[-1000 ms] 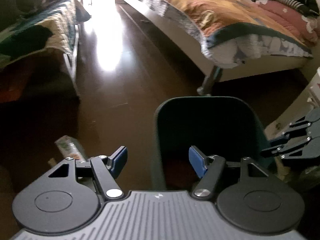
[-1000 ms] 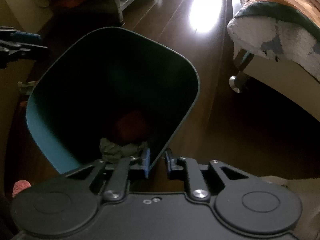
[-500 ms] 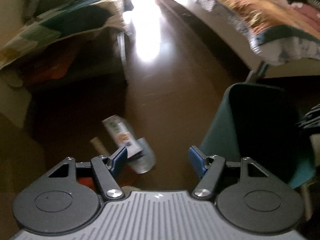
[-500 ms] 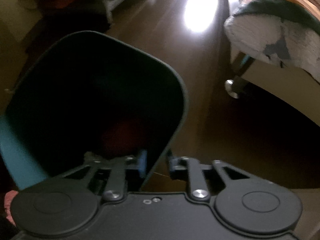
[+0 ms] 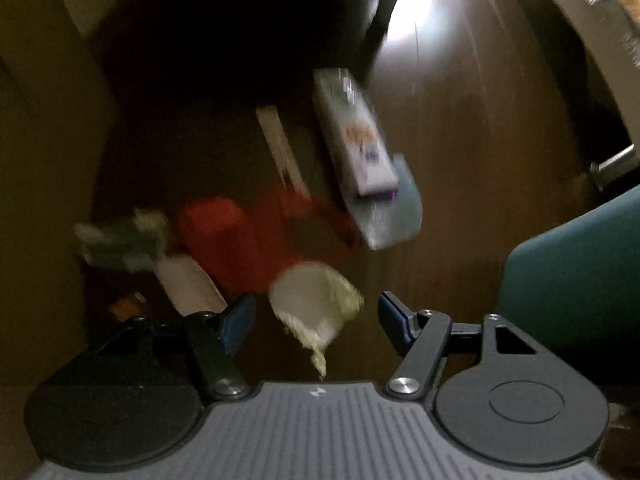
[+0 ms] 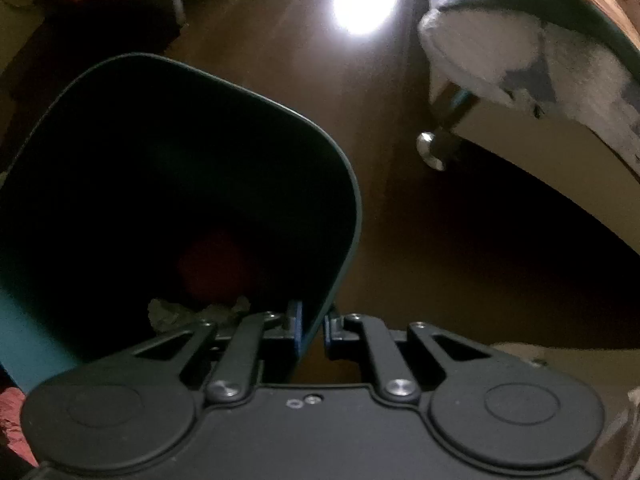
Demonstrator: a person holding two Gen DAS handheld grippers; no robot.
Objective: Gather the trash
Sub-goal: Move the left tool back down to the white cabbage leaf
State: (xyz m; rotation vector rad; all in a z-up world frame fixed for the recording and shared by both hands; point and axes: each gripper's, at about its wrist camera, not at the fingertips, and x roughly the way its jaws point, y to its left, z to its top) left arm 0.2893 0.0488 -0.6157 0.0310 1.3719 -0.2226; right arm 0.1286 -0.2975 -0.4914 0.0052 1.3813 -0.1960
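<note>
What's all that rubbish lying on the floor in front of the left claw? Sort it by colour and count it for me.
The view is blurred, so this is a rough tally.
Red: 1, a red wrapper
White or pale: 3, a crumpled cup, a carton, a white tube
Greenish: 1, a crumpled wad
Grey: 1, a flat sheet
Total: 6

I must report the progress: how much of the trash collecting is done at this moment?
Partly done: the teal bin already holds crumpled paper and something red. In hand: the right gripper is shut on the bin's rim; the left gripper, jaws open, holds nothing. Left on the floor: a pale wad, a carton, red pieces.
</note>
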